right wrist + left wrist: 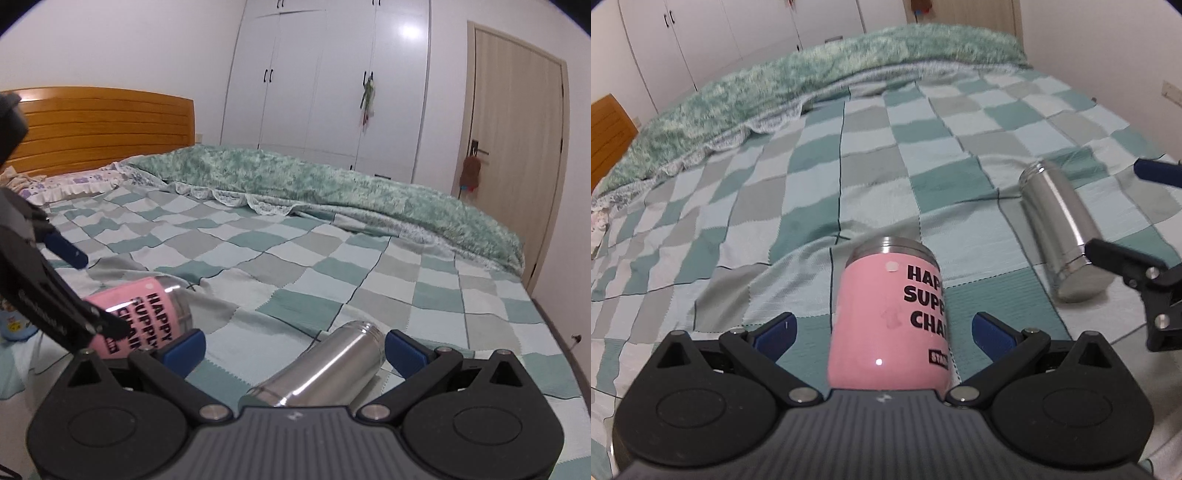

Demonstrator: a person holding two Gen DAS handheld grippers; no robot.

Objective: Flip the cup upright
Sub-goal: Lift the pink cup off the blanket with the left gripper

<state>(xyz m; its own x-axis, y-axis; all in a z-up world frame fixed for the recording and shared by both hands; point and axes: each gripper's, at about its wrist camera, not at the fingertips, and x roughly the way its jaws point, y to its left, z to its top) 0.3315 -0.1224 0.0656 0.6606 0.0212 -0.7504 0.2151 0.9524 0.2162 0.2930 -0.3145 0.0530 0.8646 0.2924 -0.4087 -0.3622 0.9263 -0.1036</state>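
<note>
- We found the pink cup (pixel 890 317) lying on its side on the checked bedspread (pixel 812 184), its steel rim pointing away from our left gripper (pixel 882 332) and its base tucked against the gripper's body.
- The cup sat squarely between the two blue-tipped fingers (pixel 777 330) of that left gripper — the fingers were spread wide, clear bedspread showing on either side, so we had hold of nothing there.
- In the right wrist view the same pink cup (pixel 140 317) lay to our left, its black lettering readable sideways, partly hidden behind the left gripper's dark frame.
- Beside it, well to the right in the left wrist view, the steel cup (pixel 1060 229) also lay on its side.
- Our right gripper (pixel 293 349) straddled that steel cup (pixel 325 365): the open end pointed away, the closed end lay near the gripper's body, and the blue fingers (pixel 404 350) stood wide apart — we could not tell whether the right one touched the cup's mouth end, and the left one stood clear.
- Further off lay a fluffy green blanket (pixel 332 184) along the far side of the bed, a wooden headboard (pixel 103 125), white wardrobes (pixel 325 81) and a door (pixel 517 147).
</note>
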